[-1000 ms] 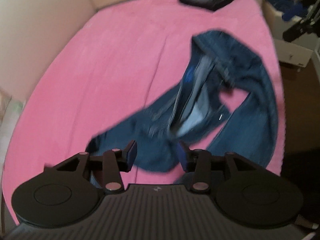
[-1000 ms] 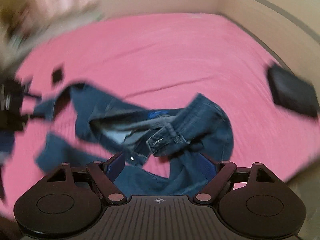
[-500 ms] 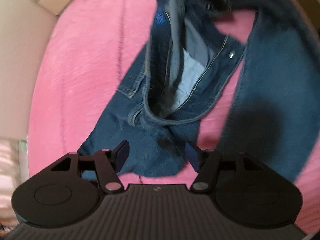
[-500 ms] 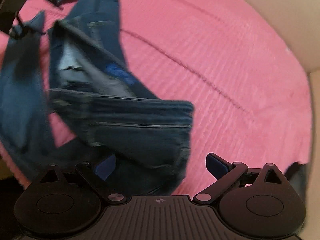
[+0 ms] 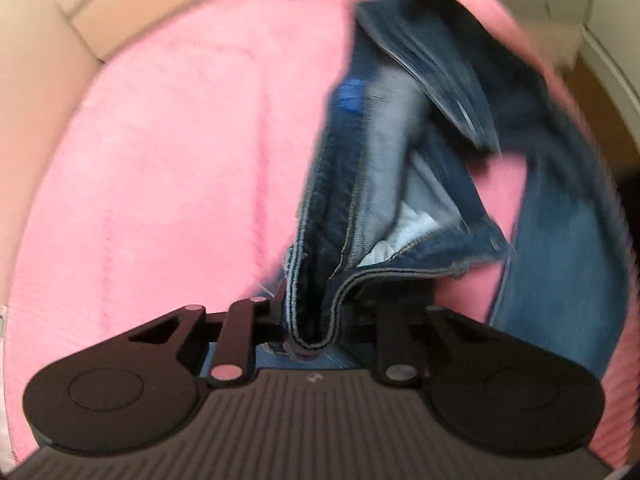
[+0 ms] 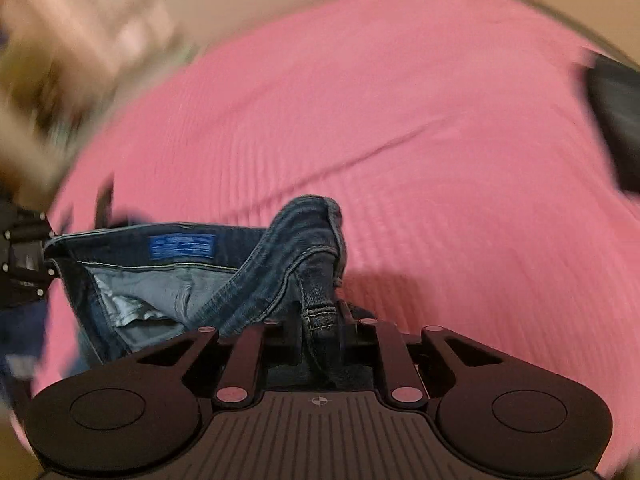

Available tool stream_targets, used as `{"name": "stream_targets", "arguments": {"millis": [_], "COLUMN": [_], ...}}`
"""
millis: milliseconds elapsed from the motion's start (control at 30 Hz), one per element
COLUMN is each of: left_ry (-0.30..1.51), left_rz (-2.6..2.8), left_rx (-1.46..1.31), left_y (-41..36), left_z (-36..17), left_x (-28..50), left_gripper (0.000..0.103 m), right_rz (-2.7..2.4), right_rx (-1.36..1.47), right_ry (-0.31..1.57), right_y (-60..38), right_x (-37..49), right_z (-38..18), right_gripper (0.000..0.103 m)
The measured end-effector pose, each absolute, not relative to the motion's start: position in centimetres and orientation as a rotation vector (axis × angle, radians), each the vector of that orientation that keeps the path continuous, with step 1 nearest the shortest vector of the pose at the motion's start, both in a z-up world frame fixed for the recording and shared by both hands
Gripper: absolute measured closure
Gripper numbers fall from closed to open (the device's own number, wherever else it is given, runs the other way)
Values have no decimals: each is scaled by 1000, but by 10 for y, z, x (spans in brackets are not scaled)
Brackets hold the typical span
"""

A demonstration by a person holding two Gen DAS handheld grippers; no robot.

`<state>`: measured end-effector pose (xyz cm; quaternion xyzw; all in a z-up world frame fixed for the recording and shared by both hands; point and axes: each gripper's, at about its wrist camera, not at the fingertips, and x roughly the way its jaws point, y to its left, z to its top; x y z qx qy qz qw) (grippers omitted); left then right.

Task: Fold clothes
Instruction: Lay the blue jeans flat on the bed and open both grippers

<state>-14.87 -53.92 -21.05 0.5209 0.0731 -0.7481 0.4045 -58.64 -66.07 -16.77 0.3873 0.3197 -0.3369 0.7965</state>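
Denim now sits pinched in both tools: the left gripper (image 5: 310, 320) has just closed its jaws on the waistband of the jeans (image 5: 404, 184), and the right gripper (image 6: 320, 332) has just closed on the other end of the waistband (a half second ago both stood open above the cloth). The jeans lie crumpled on the pink bedspread (image 5: 168, 152), the blue label (image 6: 182, 247) facing up between the grips.

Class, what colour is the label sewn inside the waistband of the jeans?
Bright blue: the label on the jeans shows best in the right wrist view.
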Motion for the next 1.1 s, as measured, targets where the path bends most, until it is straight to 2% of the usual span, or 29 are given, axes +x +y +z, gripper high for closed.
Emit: {"name": "stream_targets", "arguments": {"millis": [133,233,333,433,500,533,567,600,700,833,967,1100], "left_ry": [162,132,54,172,290,333,354,369,425,534,656,755], "left_rz": [-1949,-1981,-2011,-1970,-1913,-1889,-1877,-1869,-1818,-1666,-1470,-1363], "left_rx": [1197,1181,1203,1243,1270,1282,1266,1243,1179,1113,1058,1045], "left_y": [-602,-672,-740,-814,-854,-867,-869,-868,-854,-811,-738,-663], "left_z": [-134,-105,-112,-161,-202,-218,-227,-235,-249,-245,-246,-259], "left_x": [-170,-212,-279,-347,-376,-384,-383,-380,-348,-264,-171,-127], "left_gripper": [88,88,88,82,80,77,74,70,65,62,59,59], "right_rz": [-967,-1112,-1232,-1332,-1400,-1408,-1405,-1401,-1351,-1236,-1097,-994], "right_rx": [1024,1104,1112,1124,1112,1088,1057,1025,999,1068,1017,877], "right_ry": [411,251,193,245,362,397,419,441,489,555,650,744], "right_y": [-613,-597,-613,-653,-684,-693,-699,-704,-697,-681,-672,-698], "right_x": [-674,-724,-757,-775,-781,-781,-781,-781,-763,-732,-683,-655], "right_z": [-128,-118,-122,-156,-186,-192,-194,-195,-203,-218,-231,-240], "right_gripper": [90,90,90,89,74,48,35,35,35,34,34,34]}}
